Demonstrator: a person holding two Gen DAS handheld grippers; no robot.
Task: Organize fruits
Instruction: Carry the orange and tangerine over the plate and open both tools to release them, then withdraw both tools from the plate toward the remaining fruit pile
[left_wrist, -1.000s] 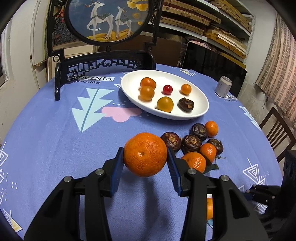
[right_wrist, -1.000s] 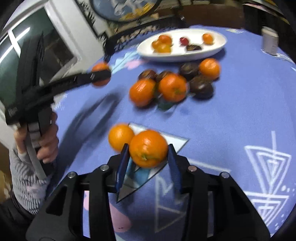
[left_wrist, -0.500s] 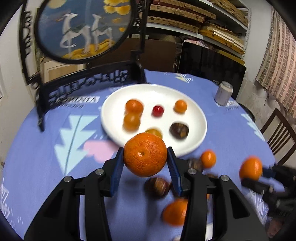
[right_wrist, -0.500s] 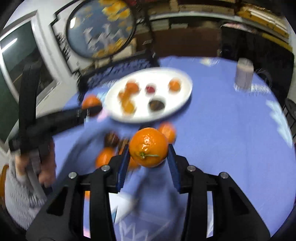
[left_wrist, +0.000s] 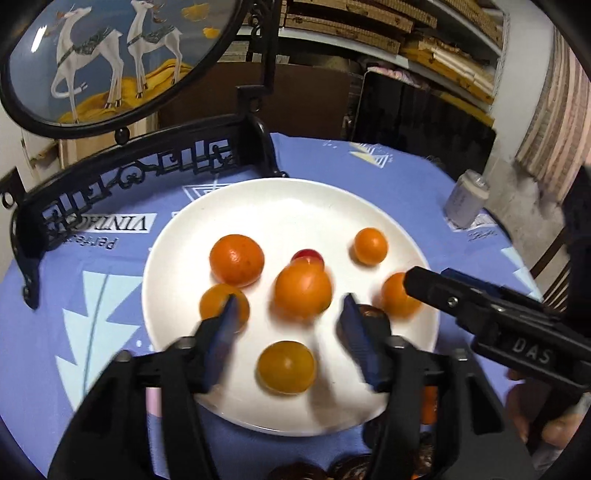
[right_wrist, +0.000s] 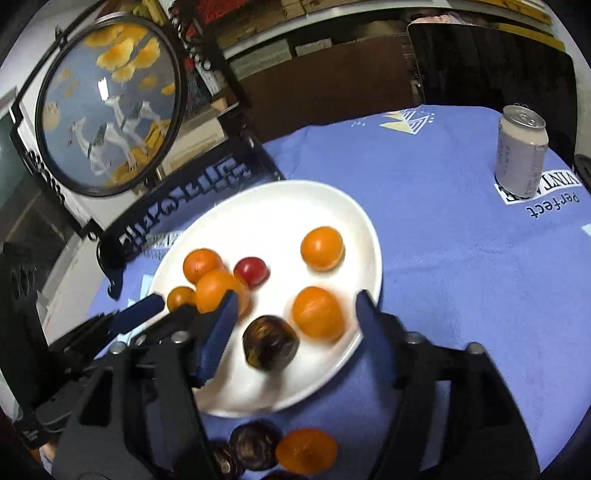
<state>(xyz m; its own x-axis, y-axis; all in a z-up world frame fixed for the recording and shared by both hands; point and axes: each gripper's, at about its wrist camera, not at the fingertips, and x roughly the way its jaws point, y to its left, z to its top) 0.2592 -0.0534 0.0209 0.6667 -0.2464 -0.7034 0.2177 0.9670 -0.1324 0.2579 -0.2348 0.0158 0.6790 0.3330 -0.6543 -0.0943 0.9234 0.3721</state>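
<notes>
A white plate (left_wrist: 295, 210) (right_wrist: 277, 210) holds several oranges, a red cherry tomato (left_wrist: 308, 254) (right_wrist: 252, 271) and a dark chestnut-like fruit (right_wrist: 269, 343). My left gripper (left_wrist: 290, 326) hovers over the plate with its jaws opening. Its orange (left_wrist: 303, 290) (right_wrist: 218, 291) is blurred, sits just ahead of the pads and is free of them. My right gripper (right_wrist: 295, 325) (left_wrist: 424, 286) is over the plate's right side, jaws opening. Its orange (right_wrist: 317, 312) (left_wrist: 399, 295) lies loose between the fingers, touching neither pad.
A black ornamental stand with a round deer picture (left_wrist: 110, 55) (right_wrist: 107, 122) rises just behind the plate. A drink can (left_wrist: 467, 201) (right_wrist: 521, 155) stands at the right. More oranges (right_wrist: 306, 450) and dark fruits (right_wrist: 255, 443) lie on the blue cloth in front of the plate.
Both grippers moved forward from the fruit pile to over the plate. Each was shut on an orange; both have spread their jaws, and the oranges have come off the pads.
</notes>
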